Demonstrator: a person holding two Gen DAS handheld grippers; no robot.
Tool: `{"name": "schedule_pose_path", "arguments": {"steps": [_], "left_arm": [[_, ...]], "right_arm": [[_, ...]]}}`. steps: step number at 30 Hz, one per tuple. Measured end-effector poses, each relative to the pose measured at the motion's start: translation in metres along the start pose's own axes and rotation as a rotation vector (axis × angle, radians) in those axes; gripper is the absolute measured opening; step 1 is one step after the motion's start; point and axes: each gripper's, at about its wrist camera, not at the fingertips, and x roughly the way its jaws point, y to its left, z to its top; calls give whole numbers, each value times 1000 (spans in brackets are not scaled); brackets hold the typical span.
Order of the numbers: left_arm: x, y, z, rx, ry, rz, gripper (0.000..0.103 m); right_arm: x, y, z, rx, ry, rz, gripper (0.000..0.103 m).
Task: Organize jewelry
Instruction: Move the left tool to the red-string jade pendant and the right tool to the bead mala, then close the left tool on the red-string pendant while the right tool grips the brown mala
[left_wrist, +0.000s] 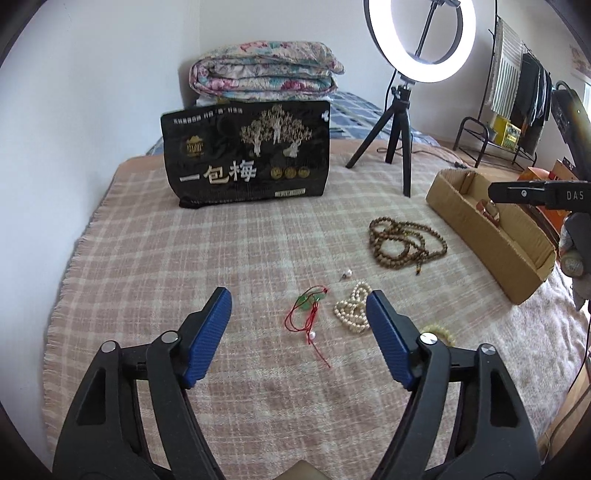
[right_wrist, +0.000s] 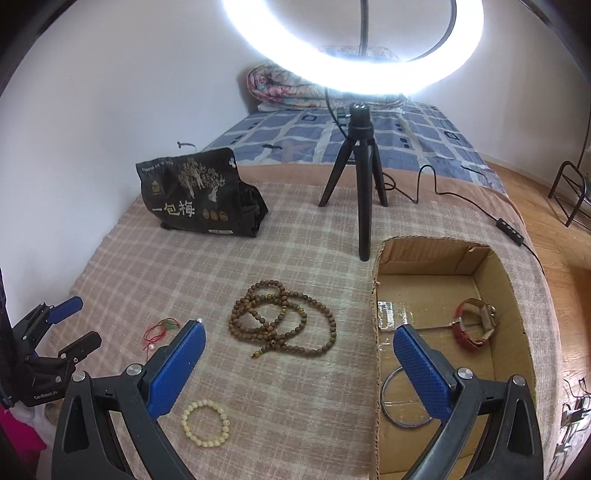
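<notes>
Left gripper (left_wrist: 299, 306) jaws wide, empty; red-cord pendant (left_wrist: 309, 314) on blanket between fingers, pearl strand (left_wrist: 352, 308) beside right finger. Right gripper (right_wrist: 299, 347) wide, empty; wooden beads (right_wrist: 280, 317) between fingers, cardboard box (right_wrist: 424, 254) right.

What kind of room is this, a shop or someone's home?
Most likely a home bedroom: a folded floral quilt lies on a blue patterned bed sheet, and clothes hang on a black metal rack.

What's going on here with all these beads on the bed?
A person is sorting jewelry with two handheld grippers. Both the left gripper and right gripper hover open, holding nothing. A watch and metal bangle already lie in the cardboard box; the wooden bead necklace remains on the blanket.
</notes>
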Motion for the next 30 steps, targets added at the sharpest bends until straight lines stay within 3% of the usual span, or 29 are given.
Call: {"name": "schedule_pose_path", "arguments": {"steps": [7,16,19,22,30], "left_arm": [[35,8,-5,29,72,-16,59],[75,-1,-5,125,162,-38,59],[87,-2,-5,142,185,-35,50],[96,-2,-5,151,199,-30,49],[108,-6,-4,174,212,-46,49]], "right_arm": [[29,11,1,-39,57,3,103],[57,22,4,-92,113,-14,103],[63,24,4,-98,124,-19,103],[69,25,4,-109,132,-29,102],[86,26,8,-113,173,-19,93]]}}
